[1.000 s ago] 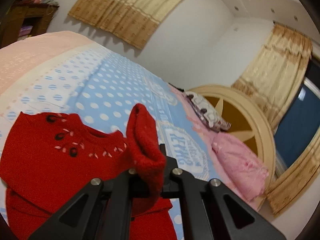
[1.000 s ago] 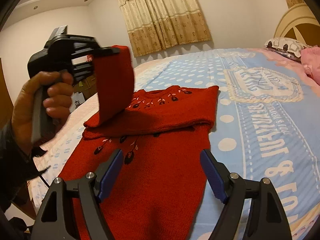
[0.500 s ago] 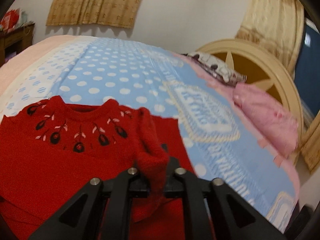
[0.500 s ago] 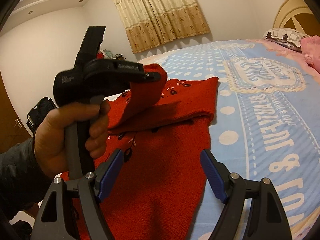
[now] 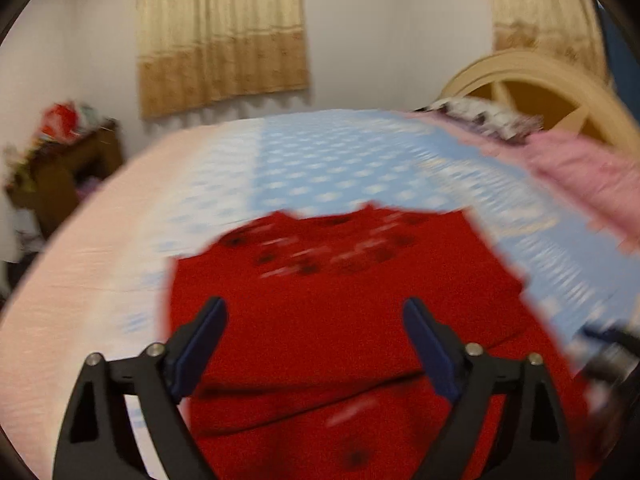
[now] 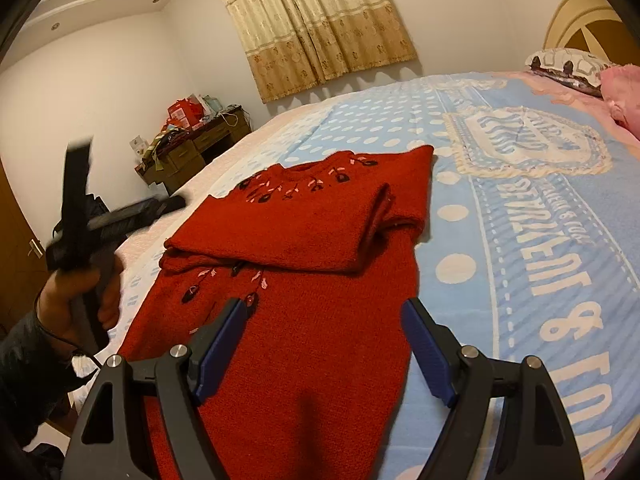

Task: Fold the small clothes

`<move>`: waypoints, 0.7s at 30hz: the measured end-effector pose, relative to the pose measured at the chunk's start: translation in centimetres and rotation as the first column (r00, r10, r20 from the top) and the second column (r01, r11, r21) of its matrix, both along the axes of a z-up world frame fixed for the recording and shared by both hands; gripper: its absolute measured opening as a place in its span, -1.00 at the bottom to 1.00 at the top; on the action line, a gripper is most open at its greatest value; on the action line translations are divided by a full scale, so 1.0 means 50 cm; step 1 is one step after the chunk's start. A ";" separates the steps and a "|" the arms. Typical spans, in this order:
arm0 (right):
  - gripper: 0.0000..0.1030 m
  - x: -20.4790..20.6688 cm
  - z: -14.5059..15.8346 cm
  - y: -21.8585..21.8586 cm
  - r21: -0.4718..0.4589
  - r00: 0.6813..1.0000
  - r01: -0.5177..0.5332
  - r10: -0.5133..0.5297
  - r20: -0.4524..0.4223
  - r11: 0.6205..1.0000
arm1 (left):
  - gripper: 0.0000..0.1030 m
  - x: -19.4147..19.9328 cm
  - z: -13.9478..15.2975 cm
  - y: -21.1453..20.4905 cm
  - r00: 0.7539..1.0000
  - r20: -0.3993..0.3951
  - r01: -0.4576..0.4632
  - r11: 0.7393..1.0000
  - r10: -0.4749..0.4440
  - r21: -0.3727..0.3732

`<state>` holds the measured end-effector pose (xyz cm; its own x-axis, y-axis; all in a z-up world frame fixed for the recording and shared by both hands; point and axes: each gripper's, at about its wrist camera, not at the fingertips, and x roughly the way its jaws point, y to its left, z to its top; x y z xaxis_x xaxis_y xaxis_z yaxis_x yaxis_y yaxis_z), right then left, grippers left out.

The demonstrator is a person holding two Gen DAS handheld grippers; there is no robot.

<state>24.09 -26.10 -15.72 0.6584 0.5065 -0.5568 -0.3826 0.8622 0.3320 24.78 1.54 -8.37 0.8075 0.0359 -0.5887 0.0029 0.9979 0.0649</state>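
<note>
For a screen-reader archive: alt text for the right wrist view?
A red sweater lies on a blue dotted bedspread, its sleeves folded across the chest. The open right gripper hovers over its lower half; at left, a hand holds the left gripper.

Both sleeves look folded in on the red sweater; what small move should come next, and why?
Probably lower the right claw to the sweater hem. The sleeves lie across the chest, the lower body is unfolded on the bed, and both claws are open; the left claw has just opened, empty.
</note>
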 end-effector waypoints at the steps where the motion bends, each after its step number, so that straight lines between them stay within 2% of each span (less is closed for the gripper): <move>1: 0.56 0.003 -0.003 -0.001 0.000 1.000 0.004 -0.004 -0.007 1.000 | 0.80 -0.008 -0.010 0.025 1.000 -0.007 -0.028 1.000 0.028 0.012; 3: 0.56 0.008 -0.008 -0.003 -0.003 1.000 0.015 -0.015 -0.023 1.000 | 0.80 -0.023 -0.031 0.082 0.995 -0.028 -0.099 0.995 0.100 0.014; 5: 0.56 0.013 -0.012 -0.006 -0.008 0.999 0.034 -0.034 -0.034 0.999 | 0.80 -0.031 -0.059 0.136 0.986 -0.070 -0.152 0.988 0.150 -0.024; 9: 0.56 0.018 -0.018 -0.009 -0.020 0.997 0.063 -0.064 -0.050 0.998 | 0.80 -0.021 -0.099 0.180 0.977 -0.133 -0.181 0.978 0.166 -0.106; 12: 0.56 0.017 -0.012 -0.021 -0.013 0.994 0.091 -0.092 -0.055 0.996 | 0.80 0.007 -0.114 0.165 0.979 -0.156 -0.149 0.983 0.132 -0.109; 16: 0.55 0.010 0.022 -0.024 -0.077 0.994 0.096 -0.099 -0.040 0.992 | 0.80 0.021 -0.141 0.180 0.966 -0.168 -0.209 0.976 0.197 -0.056; 17: 0.55 0.010 0.030 -0.025 -0.088 0.995 0.092 -0.095 -0.040 0.992 | 0.81 0.021 -0.151 0.197 0.959 -0.184 -0.235 0.968 0.216 -0.086; 19: 0.55 0.018 0.052 -0.024 -0.114 0.995 0.089 -0.094 -0.038 0.989 | 0.84 0.012 -0.161 0.235 0.953 -0.192 -0.272 0.942 0.235 -0.194; 21: 0.55 0.038 0.073 -0.020 -0.134 0.995 0.089 -0.095 -0.039 0.987 | 0.84 0.003 -0.159 0.257 0.947 -0.177 -0.305 0.920 0.266 -0.246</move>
<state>25.99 -27.10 -12.08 0.6714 0.3653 -0.6448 -0.2870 0.9304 0.2282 24.91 14.39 -16.33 0.6969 0.0794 -0.7128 -0.2948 0.9377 -0.1838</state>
